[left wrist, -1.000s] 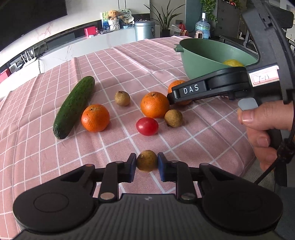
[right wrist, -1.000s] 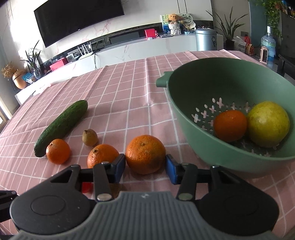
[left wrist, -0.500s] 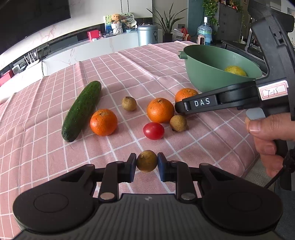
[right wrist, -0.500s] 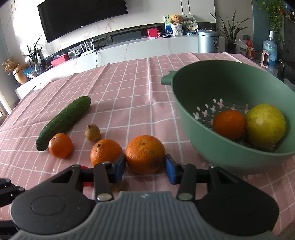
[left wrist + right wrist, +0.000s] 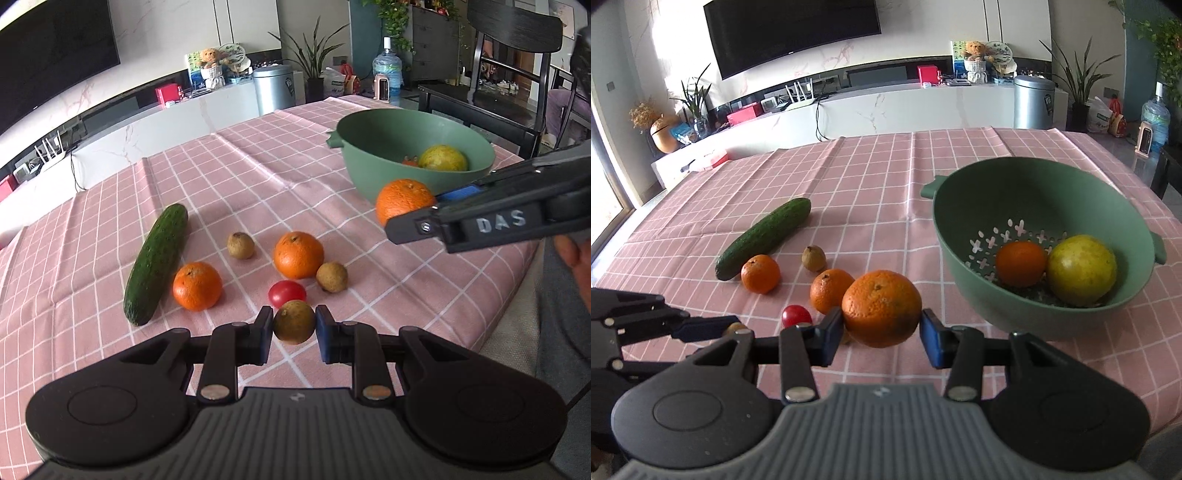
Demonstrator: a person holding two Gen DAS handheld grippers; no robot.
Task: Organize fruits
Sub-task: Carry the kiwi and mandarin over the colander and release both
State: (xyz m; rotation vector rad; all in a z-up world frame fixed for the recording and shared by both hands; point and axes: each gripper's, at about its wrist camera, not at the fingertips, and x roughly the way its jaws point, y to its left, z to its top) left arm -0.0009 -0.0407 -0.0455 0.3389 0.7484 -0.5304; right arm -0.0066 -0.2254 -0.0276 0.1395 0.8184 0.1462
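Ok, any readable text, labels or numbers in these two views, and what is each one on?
"DAS": raised letters on the side of the right gripper, seen from the left wrist.
Label on the metal bin: too small to read.
Print on the water bottle and the bags beside it: blurred, unreadable.

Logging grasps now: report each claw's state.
Left claw: shut on the small brown fruit.
Right claw: shut on the large orange.

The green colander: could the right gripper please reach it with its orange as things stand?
Probably yes: the right gripper, shut on the large orange, sits beside the green colander, with nothing between them and room inside.
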